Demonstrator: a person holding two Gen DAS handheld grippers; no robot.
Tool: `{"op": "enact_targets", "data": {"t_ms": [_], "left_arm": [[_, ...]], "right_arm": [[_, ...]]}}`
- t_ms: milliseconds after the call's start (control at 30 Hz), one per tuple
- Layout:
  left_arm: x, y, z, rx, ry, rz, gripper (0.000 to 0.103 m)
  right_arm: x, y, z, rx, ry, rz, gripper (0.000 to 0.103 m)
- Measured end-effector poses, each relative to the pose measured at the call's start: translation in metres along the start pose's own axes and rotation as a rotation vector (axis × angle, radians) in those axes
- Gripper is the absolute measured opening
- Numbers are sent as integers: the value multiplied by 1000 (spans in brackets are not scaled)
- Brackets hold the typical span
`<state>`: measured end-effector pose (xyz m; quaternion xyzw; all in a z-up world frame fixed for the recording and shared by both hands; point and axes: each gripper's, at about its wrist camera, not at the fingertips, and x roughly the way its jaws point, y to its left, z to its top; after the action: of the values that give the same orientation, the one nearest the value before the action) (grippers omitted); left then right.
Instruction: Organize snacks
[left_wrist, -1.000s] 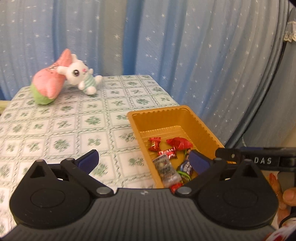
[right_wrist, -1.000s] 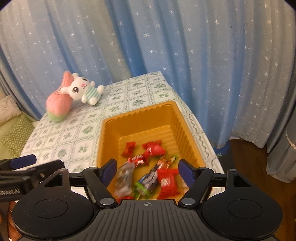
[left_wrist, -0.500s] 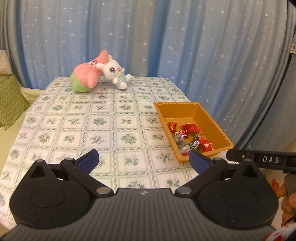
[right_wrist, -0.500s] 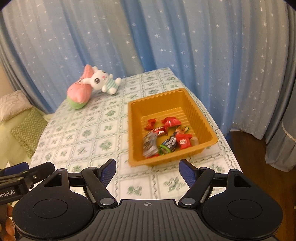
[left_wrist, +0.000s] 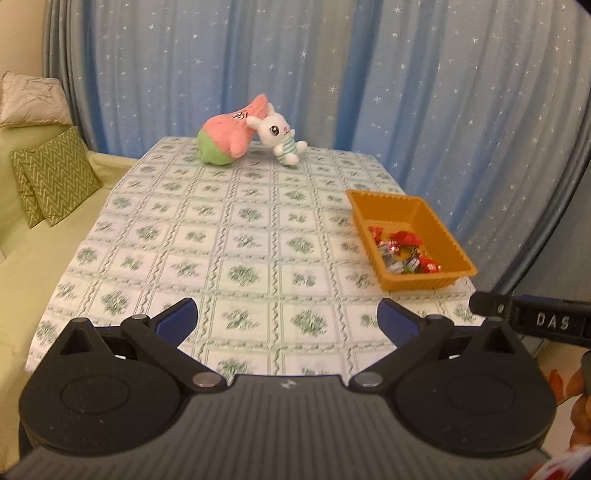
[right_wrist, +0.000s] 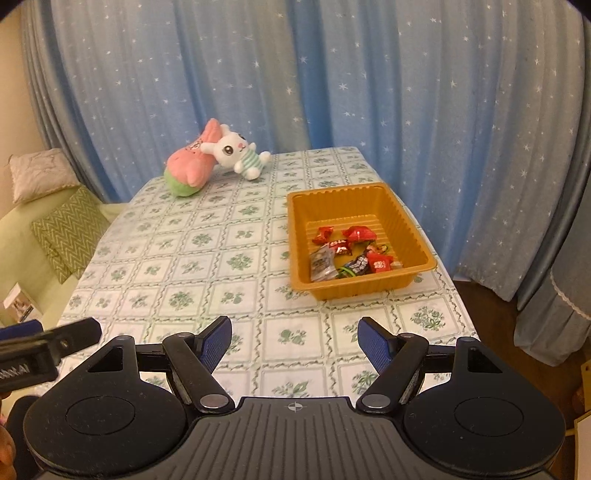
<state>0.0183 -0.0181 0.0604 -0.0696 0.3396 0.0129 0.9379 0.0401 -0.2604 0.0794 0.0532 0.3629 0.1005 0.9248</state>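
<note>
An orange plastic tray (right_wrist: 406, 218) (left_wrist: 436, 225) stands on the right side of the table, near its right edge. Several wrapped snacks (right_wrist: 347, 251) (left_wrist: 402, 251), red, silver and dark, lie bunched in its near half. My right gripper (right_wrist: 295, 341) is open and empty, back over the table's near edge, well short of the tray. My left gripper (left_wrist: 288, 319) is open and empty too, over the near edge, with the tray far off to its right. The right gripper's finger (left_wrist: 532, 319) shows at the right of the left wrist view.
The table wears a white cloth with green flower squares (right_wrist: 207, 258). A pink and green plush (right_wrist: 188, 166) and a white bunny plush (right_wrist: 236, 153) lie at the far edge. Blue starred curtains (right_wrist: 332, 92) hang behind. A green sofa with cushions (left_wrist: 51, 177) is on the left.
Both grippers have pulled back and up from the tray, which now looks small and far. Both stayed open and empty. The snacks in the tray have not moved.
</note>
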Motion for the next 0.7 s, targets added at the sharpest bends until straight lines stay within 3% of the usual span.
{"op": "enact_targets", "data": {"t_ms": [333,700], "left_arm": [[-21,-2,-20,17,-12,52,103],[-26,-9,-19,20,-33,39,103]], "right_arm": [[-23,16,-17,-52,-20,1,75],[-31,17,-27,-71,-22,-12,75]]}}
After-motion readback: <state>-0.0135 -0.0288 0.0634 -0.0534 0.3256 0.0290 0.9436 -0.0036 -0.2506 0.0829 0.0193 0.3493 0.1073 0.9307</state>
